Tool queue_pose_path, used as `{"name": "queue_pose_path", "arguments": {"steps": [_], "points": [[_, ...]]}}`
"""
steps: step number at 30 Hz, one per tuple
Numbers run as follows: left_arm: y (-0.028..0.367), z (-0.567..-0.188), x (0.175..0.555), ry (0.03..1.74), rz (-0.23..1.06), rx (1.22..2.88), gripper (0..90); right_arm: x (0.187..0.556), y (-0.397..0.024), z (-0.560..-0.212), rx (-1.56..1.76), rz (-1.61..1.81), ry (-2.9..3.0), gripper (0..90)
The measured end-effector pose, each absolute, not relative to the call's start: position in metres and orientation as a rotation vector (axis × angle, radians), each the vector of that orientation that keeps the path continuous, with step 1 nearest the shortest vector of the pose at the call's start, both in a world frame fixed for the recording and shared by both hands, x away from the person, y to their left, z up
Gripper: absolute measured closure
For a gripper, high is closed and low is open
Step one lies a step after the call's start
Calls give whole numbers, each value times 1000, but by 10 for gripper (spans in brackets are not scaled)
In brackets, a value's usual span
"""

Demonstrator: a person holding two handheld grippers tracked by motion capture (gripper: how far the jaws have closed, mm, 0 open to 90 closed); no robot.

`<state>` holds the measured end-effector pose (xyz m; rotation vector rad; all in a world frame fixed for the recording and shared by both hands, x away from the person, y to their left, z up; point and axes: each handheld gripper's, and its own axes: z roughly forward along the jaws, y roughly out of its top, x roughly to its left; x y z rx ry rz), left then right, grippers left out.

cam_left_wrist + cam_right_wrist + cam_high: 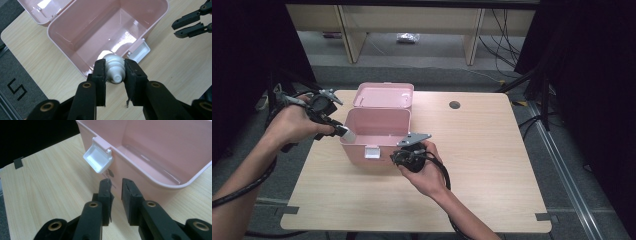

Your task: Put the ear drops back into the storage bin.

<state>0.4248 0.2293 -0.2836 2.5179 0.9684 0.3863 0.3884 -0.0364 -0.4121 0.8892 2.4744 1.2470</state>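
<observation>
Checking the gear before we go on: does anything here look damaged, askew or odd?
Yes: the padding on the left gripper is torn, a shred hanging off one jaw beside the white bottle it holds. The right gripper has a similar frayed strip. The pink box looks intact.

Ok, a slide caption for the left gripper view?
Left gripper holds a white bottle over the rim of the open pink box.

Wooden table (492,165) on grey floor (422,60), dark curtains (592,75)

Black two-jaw grippers (113,80), brass-coloured rivets at the joints, thick black cables trailing, seemingly frayed pad edges; bare forearms.
</observation>
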Motion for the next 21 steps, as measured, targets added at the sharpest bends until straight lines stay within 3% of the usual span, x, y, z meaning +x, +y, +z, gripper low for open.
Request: {"name": "queue_pose_path", "arguments": {"steps": [21], "points": [[235,-301,446,1016,386,2565,714,387,-36,-412,903,1247,2479,784]]}}
